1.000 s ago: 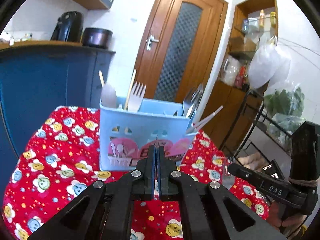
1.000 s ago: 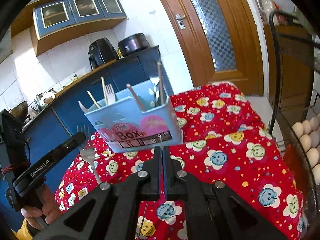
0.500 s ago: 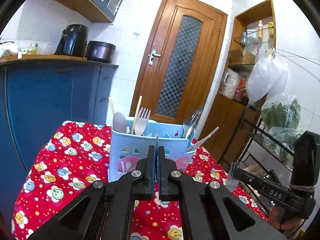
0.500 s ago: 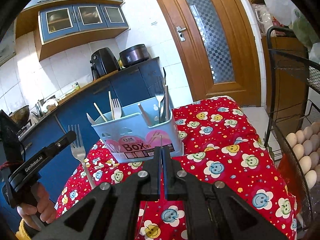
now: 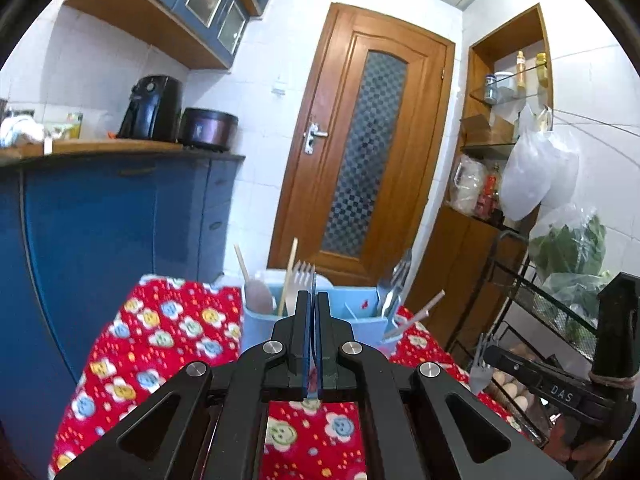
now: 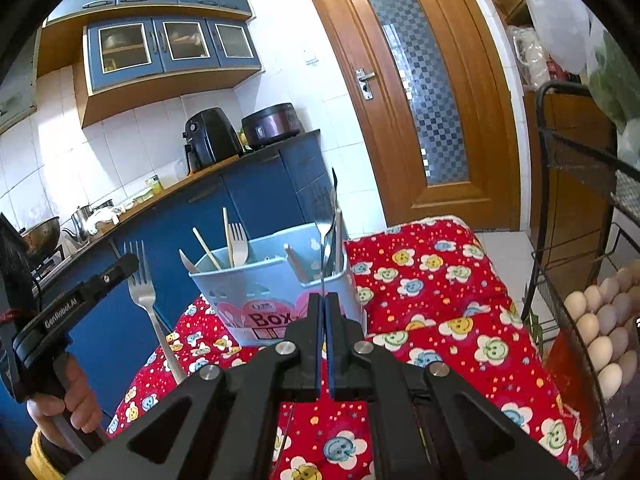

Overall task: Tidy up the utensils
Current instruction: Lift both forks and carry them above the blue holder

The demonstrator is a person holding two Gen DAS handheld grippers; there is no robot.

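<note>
A light blue utensil box (image 6: 276, 296) stands on the red flowered tablecloth (image 6: 440, 304), holding forks, chopsticks and spoons; it also shows in the left wrist view (image 5: 360, 312). My left gripper (image 5: 314, 320) is shut on a metal fork, seen edge-on between its jaws and plainly in the right wrist view (image 6: 146, 292), tines up, left of the box. My right gripper (image 6: 323, 320) is shut on another metal fork, seen edge-on; in the left wrist view (image 5: 480, 364) its tines show at the right, lower than the box rim.
A black wire rack (image 6: 580, 240) with eggs (image 6: 600, 332) stands at the table's right edge. A blue counter (image 5: 100, 220) with an air fryer (image 5: 150, 108) and cooker is to the left. A wooden door (image 5: 368, 152) is behind.
Both grippers have risen and tilted upward, each still holding its fork. The box now sits lower in both views and looks farther away.
</note>
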